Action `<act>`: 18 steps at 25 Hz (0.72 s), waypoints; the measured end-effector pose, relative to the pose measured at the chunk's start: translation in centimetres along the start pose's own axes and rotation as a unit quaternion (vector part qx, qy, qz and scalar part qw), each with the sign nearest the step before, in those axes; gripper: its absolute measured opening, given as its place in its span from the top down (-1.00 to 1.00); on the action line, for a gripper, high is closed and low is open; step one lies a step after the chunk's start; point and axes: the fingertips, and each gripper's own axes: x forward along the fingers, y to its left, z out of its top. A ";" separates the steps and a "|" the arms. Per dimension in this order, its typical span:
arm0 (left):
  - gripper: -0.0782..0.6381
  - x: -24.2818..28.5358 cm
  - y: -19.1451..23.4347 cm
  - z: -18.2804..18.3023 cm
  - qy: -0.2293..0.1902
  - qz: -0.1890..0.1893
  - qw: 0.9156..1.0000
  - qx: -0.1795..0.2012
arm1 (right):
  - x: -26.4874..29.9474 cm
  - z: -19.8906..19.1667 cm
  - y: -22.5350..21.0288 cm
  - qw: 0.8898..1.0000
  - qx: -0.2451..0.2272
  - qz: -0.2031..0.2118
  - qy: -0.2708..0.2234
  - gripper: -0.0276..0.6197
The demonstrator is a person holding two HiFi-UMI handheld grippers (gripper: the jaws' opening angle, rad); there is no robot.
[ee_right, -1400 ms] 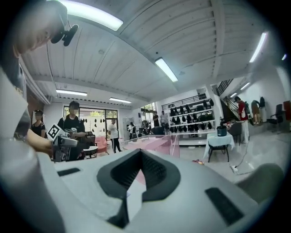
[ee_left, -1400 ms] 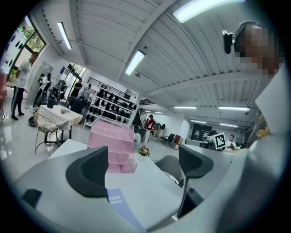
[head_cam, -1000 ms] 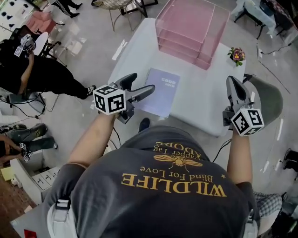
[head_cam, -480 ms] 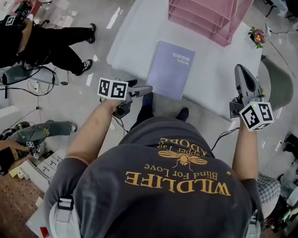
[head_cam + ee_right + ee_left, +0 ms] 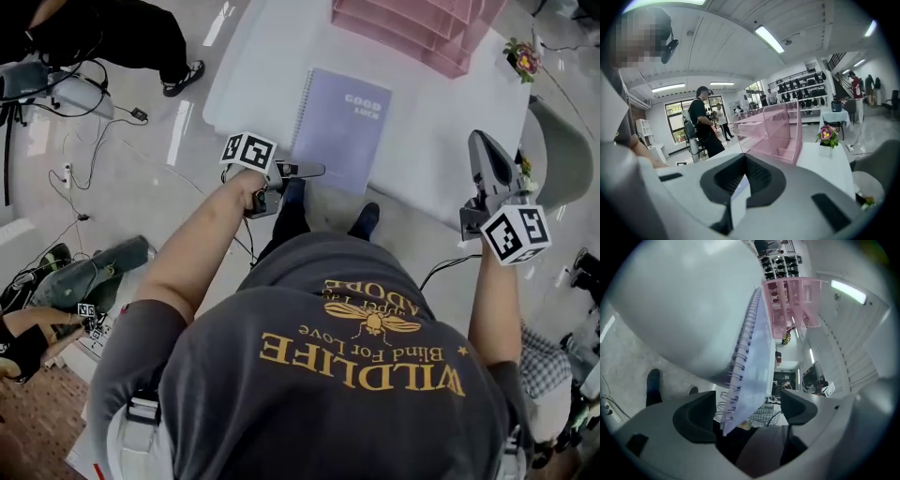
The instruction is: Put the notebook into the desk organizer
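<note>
Notebook (image 5: pixel 342 127) corner overhangs white table (image 5: pixel 441 131) between closing left gripper (image 5: pixel 750 411) jaws; right gripper (image 5: pixel 485 148) jaws pressed together.

Desk organizer (image 5: pixel 412 28) cut off at top edge, table (image 5: pixel 272 56) far end out of frame

An open lab-like hall: strip lights (image 5: pixel 768 40), stocked wall shelves (image 5: pixel 802 93), floor cables (image 5: pixel 103 89), bystanders (image 5: pixel 704 124).

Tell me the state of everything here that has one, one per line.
notebook: closed, flat on table, near corner overhanging edge
left tongs: closing around notebook corner, pads not yet pressing
right tongs: shut, empty
desk organizer: upright, trays look empty
flower pot: upright
</note>
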 end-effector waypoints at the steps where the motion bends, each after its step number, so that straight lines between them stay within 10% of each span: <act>1: -0.40 0.4 0.1 0.2 0.001 -0.002 1.000 -0.011 | -0.2 -0.1 -0.1 1.000 0.000 -0.002 0.004 0.91; 10: 0.34 1.5 1.0 0.8 -0.003 0.042 0.996 -0.076 | -1.5 -1.5 -1.6 1.000 0.013 -0.012 0.012 0.91; 18: 0.69 -0.3 -4.6 1.1 -0.013 0.064 0.998 0.007 | -2.1 0.2 -2.6 1.000 0.011 -0.008 -0.011 0.91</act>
